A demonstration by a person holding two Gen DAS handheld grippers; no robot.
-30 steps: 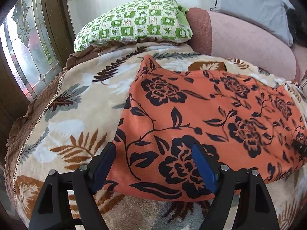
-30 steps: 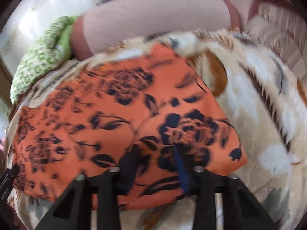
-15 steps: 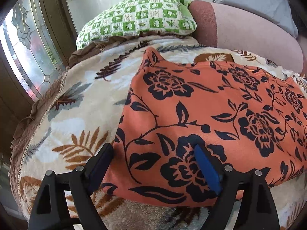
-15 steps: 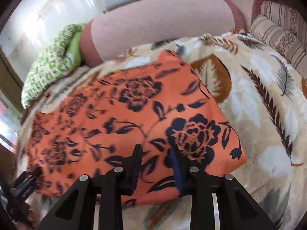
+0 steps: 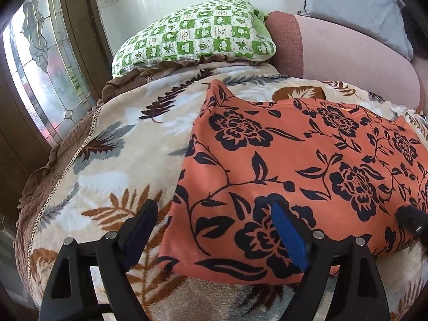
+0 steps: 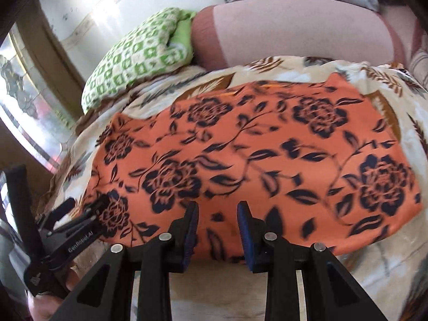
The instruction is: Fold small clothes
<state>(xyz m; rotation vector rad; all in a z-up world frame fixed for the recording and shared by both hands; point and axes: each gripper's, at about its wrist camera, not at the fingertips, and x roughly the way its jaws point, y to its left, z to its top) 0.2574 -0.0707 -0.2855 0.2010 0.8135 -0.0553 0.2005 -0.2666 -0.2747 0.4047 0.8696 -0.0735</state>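
An orange cloth with black flowers (image 5: 299, 165) lies flat on a leaf-print blanket (image 5: 107, 160); it also shows in the right wrist view (image 6: 254, 155). My left gripper (image 5: 214, 230) is wide open and empty, its jaws straddling the cloth's near left corner. My right gripper (image 6: 218, 224) is partly open and empty, hovering over the middle of the cloth's near edge. The left gripper shows at the left of the right wrist view (image 6: 80, 216), and the right gripper's tip shows at the right edge of the left wrist view (image 5: 412, 219).
A green checked pillow (image 5: 192, 34) and a pink bolster (image 5: 347, 50) lie at the back, with a grey pillow (image 5: 355, 5) behind. A stained-glass window (image 5: 34, 80) stands on the left. The blanket's brown edge (image 5: 40, 176) drops off at left.
My right gripper has slid left along the cloth's near edge, from the right corner to the middle. My left gripper has drawn back slightly and stays open.
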